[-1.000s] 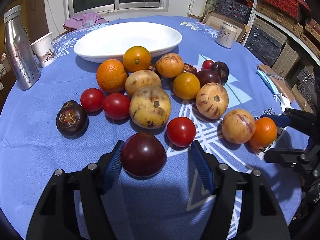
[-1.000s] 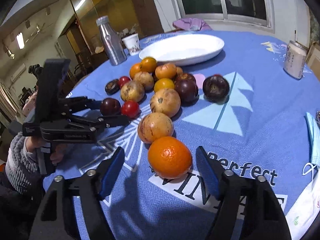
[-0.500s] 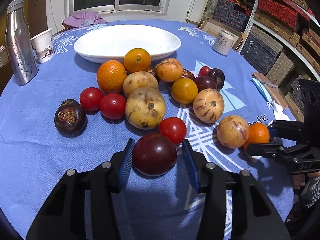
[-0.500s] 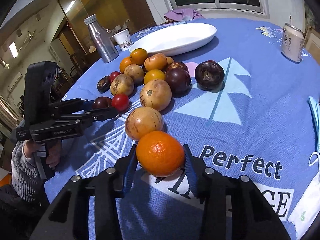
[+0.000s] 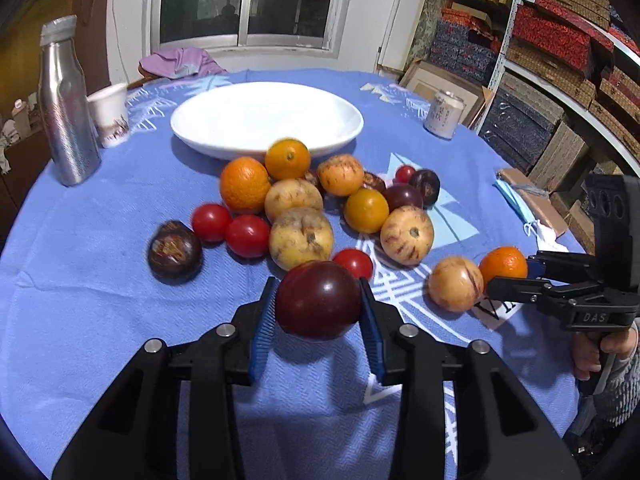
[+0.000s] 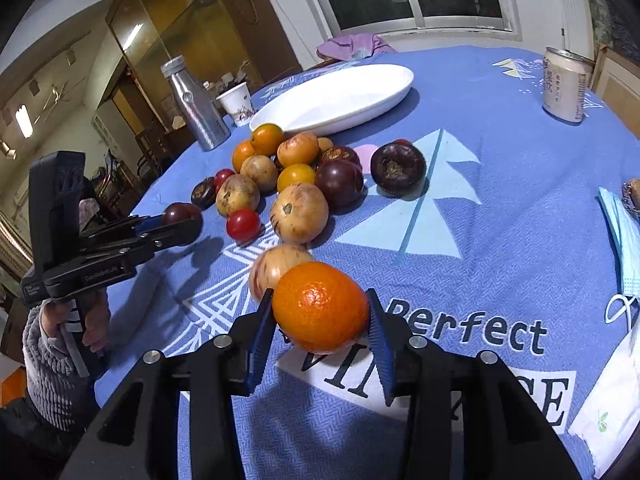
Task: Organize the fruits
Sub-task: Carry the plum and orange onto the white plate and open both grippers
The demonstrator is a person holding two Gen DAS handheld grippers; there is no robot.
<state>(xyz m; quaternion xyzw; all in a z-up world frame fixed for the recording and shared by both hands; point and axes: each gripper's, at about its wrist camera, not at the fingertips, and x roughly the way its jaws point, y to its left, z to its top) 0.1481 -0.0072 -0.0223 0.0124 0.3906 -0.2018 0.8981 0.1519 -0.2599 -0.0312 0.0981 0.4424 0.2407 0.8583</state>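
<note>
Fingers of the left gripper [image 5: 318,304] are closing on a dark plum [image 5: 318,300] near the counter's front edge; the right gripper [image 6: 320,312] is gripping an orange [image 6: 320,306]. Smooth round skins risk slipping out if squeezed off-centre.

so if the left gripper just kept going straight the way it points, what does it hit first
Likely the small red tomato right behind the dark plum that the left gripper is closing on, then the big yellowish fruit; depth is unclear.
</note>
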